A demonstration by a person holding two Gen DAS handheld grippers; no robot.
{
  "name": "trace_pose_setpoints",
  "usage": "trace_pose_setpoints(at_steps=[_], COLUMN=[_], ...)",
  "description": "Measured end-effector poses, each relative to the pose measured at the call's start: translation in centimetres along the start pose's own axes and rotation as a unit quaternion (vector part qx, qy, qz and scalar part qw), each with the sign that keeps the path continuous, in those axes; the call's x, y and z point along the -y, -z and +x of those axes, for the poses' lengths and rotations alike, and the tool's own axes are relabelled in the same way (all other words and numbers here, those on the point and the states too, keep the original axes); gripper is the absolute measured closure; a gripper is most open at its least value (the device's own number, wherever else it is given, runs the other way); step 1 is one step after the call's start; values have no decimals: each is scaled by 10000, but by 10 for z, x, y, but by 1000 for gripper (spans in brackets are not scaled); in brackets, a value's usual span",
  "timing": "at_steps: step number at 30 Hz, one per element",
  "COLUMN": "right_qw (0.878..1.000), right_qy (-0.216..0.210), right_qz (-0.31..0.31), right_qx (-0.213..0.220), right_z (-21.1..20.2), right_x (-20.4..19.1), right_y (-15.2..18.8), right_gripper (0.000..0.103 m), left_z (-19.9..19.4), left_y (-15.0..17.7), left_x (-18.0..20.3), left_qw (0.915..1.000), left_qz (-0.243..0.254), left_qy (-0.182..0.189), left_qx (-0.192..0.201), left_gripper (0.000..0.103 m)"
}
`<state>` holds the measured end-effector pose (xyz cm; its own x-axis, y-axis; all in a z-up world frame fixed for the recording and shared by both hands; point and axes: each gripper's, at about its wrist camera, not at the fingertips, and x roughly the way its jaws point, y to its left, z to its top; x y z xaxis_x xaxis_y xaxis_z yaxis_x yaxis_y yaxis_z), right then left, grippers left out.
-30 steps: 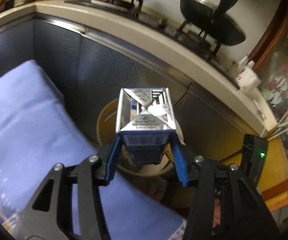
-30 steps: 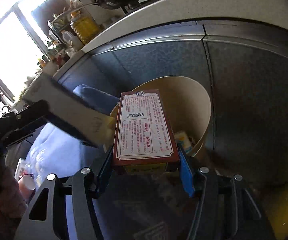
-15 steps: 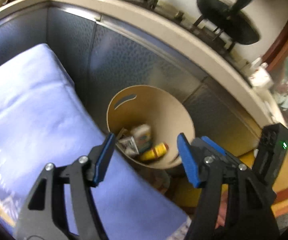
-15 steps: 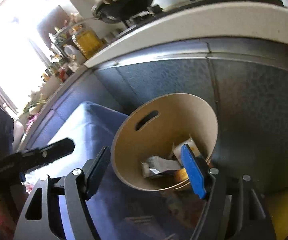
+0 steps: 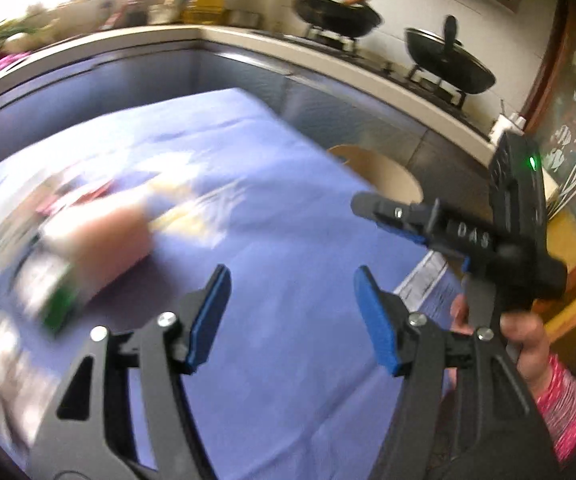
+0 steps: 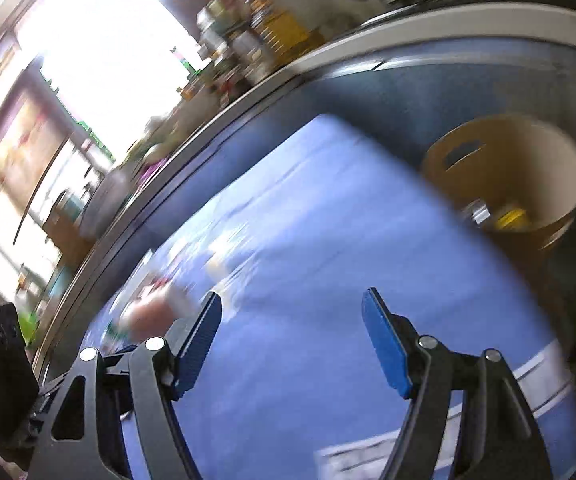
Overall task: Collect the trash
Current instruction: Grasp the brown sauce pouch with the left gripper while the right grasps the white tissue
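Note:
My left gripper (image 5: 292, 276) is open with nothing between its blue pads, above the blue tablecloth (image 5: 296, 360). To its left lies blurred trash: a pinkish carton (image 5: 103, 244) and a green-and-white pack (image 5: 51, 296). My right gripper (image 6: 292, 296) is also open and holds nothing. In the left wrist view it shows from the side (image 5: 388, 216), held by a hand (image 5: 524, 344) in a pink sleeve. The tan round bin (image 6: 508, 160) stands past the table's far right corner, with a silver carton (image 6: 476, 212) and something yellow (image 6: 512, 216) inside. The blurred pinkish carton (image 6: 151, 312) lies left of my right gripper.
A dark cabinet front (image 5: 87, 92) under a pale counter (image 5: 247, 40) wraps behind the table. Two black woks (image 5: 340, 12) sit on the stove. Bottles and jars (image 6: 263, 28) crowd the counter by a bright window. A printed sheet (image 5: 428, 280) lies at the table's right edge.
Both grippers let go of their cartons, which dropped into the bin. Both then swung left, away from the bin and over the blue table, with their jaws wider.

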<state>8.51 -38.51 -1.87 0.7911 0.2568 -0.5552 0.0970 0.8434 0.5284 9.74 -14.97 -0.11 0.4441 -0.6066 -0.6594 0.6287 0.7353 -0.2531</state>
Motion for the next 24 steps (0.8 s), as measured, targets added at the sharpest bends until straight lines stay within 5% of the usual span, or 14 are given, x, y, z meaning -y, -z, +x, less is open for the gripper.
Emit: trace_pose_setpoints(at_steps=[6,9,11,14,20,22,24], right_qw=[9883,9756,9679,9567,9485,9460,9389], right_qy=[-556,-742,-862,-971,-675,-687,-806], right_qz=[-983,-1443,-1663,-2076,-2558,-2644,-2761], right_qx=[-1027,-1478,-1675,-1794,-1741,-1745,-1891], right_z=[54,81,97,117,141,144,145], right_x=[-89,-130,-153,-189,-219,-224,-230], right_y=[58,83,94,105,116,119,127], right_gripper=[46,49,49,49,49,61,92], left_z=[-75,-105,-115,-123,-114,-106,-97], left_y=[74,104,113,115,97,88,78], left_x=[-79,-125,-144,-180,-253,-265,-264], left_qw=[9923,9700,9591,9506,9276,9265,9295], left_qz=[-745,-1219,-1484,-1988,-3315,-3441,-3364], left_qy=[-976,-2071,-2369,-2349,-1715,-1515,-1509], left_qx=[183,368,451,404,173,156,84], left_gripper=[41,34,31,23,21,13,12])
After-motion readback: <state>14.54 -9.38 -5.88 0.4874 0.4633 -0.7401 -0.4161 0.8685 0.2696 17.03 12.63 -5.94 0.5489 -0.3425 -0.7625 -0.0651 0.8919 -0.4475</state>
